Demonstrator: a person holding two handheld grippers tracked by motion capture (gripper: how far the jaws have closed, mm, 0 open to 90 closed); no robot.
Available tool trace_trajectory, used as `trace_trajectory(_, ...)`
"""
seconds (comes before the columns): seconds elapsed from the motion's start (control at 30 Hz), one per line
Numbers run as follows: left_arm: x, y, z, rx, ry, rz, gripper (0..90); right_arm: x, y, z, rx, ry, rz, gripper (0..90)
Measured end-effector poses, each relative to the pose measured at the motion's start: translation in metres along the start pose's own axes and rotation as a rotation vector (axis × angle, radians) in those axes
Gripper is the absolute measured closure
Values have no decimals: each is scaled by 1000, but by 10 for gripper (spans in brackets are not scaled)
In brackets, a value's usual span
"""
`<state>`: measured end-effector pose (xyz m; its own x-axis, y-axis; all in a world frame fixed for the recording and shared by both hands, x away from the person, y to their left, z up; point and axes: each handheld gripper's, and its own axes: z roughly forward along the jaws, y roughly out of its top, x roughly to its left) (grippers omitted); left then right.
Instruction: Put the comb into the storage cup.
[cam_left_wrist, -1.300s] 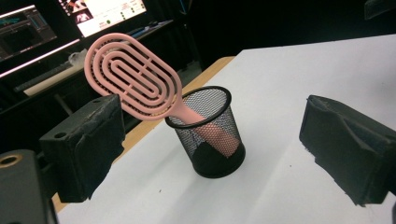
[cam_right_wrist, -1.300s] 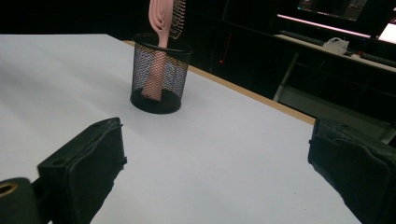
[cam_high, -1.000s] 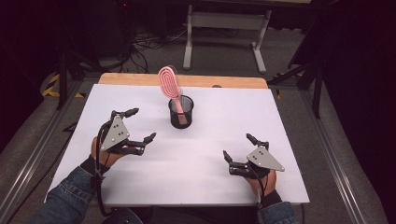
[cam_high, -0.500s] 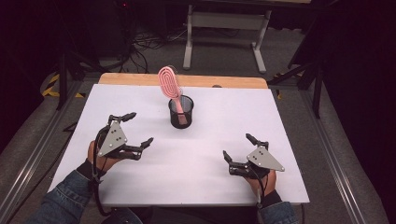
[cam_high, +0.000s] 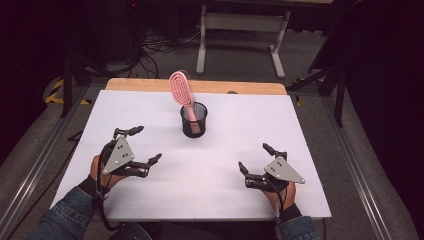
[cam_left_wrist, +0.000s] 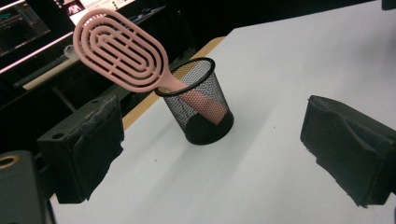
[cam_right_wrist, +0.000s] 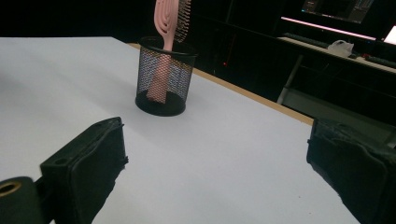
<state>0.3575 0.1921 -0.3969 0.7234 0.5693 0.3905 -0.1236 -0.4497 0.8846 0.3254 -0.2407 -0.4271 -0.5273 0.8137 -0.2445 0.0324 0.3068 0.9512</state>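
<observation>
"Two tongs, left (cam_high: 148, 144) and right (cam_high: 255, 159), are wide and hold nothing. Where's the pink brush (cam_high: 182, 90)?"

"At 12 o'clock, leaning in the black cup (cam_high: 193, 121). It looks done; next, maybe just rest."

One pink brush (cam_high: 181, 88) stands in one black mesh cup (cam_high: 193, 121) at twelve o'clock on one white table (cam_high: 215, 165).
</observation>
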Motion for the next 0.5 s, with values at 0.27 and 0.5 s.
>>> trace_trajectory(0.27,-5,-9,-2,15,1,6,68,0,0,0,-1,1,-3,47)
trace_trajectory(0.5,-8,-20,-5,29,13,16,71,1,0,0,1,3,-3,49)
